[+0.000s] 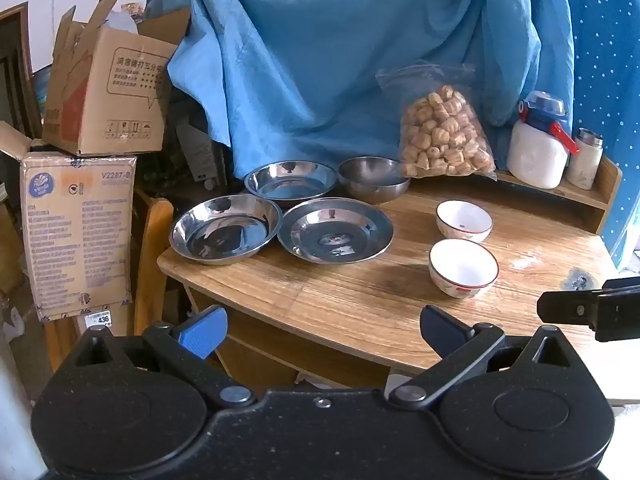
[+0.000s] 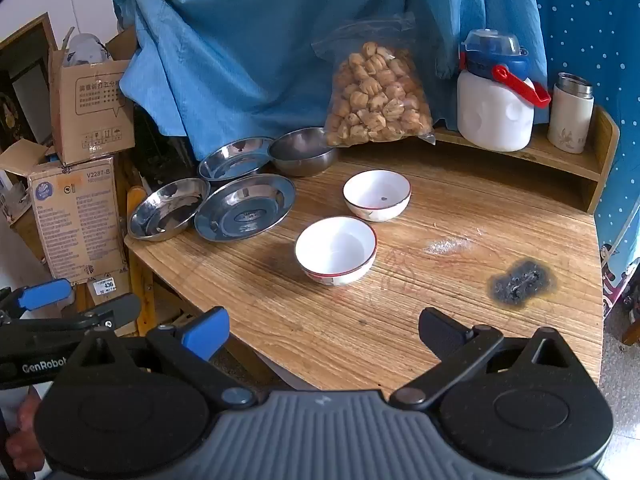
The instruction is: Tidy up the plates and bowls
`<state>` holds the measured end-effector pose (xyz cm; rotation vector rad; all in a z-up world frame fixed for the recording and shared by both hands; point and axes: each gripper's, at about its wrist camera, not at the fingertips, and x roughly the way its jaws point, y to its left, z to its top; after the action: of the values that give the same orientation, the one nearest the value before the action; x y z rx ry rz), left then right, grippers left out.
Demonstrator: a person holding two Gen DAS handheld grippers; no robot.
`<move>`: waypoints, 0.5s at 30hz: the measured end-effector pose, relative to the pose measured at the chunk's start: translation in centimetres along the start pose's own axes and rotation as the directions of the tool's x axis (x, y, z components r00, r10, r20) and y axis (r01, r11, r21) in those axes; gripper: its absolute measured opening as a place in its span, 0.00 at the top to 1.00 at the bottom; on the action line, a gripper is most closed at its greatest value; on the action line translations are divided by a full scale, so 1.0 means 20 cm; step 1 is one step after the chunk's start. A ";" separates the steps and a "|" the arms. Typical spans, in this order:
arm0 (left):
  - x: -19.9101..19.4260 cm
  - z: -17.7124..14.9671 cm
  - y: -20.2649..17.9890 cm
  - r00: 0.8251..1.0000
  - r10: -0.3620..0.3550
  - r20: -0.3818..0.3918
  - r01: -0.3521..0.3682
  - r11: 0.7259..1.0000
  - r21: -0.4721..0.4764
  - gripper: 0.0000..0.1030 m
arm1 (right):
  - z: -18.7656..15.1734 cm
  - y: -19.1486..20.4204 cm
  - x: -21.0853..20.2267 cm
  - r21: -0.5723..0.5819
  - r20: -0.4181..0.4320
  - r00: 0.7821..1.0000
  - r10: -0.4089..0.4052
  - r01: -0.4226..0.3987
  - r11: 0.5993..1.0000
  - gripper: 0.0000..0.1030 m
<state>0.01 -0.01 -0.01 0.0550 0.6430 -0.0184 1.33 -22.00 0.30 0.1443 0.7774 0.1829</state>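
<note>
Three steel plates lie at the table's left: one at the left edge (image 1: 225,229) (image 2: 168,208), one flat-rimmed beside it (image 1: 335,230) (image 2: 245,207), one behind (image 1: 291,181) (image 2: 237,159). A steel bowl (image 1: 374,179) (image 2: 303,151) stands behind them. Two white bowls with red rims stand apart to the right, the nearer (image 1: 463,267) (image 2: 336,249) and the farther (image 1: 464,221) (image 2: 377,194). My left gripper (image 1: 322,330) is open and empty over the table's front edge. My right gripper (image 2: 322,332) is open and empty, in front of the nearer white bowl.
A bag of snacks (image 1: 444,134) (image 2: 378,98), a white jug (image 2: 496,98) and a flask (image 2: 570,114) stand on a raised back shelf. Blue cloth hangs behind. Cardboard boxes (image 1: 80,220) stack left of the wooden table (image 2: 440,308). A burn mark (image 2: 520,280) is at the right.
</note>
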 end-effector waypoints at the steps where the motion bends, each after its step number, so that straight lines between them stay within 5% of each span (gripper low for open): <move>1: 0.00 0.00 0.00 1.000 -0.003 0.009 0.003 1.000 -0.005 0.01 | 0.00 0.00 0.00 0.000 0.002 1.000 0.001 -0.001 1.000 0.00; 15: 0.00 0.00 0.00 1.000 0.000 0.000 0.000 1.000 0.000 0.01 | 0.00 -0.01 0.00 0.002 -0.001 1.000 0.002 -0.002 1.000 0.00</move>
<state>0.00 0.00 0.01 0.0549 0.6434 -0.0186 1.36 -22.09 0.16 0.1467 0.7784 0.1837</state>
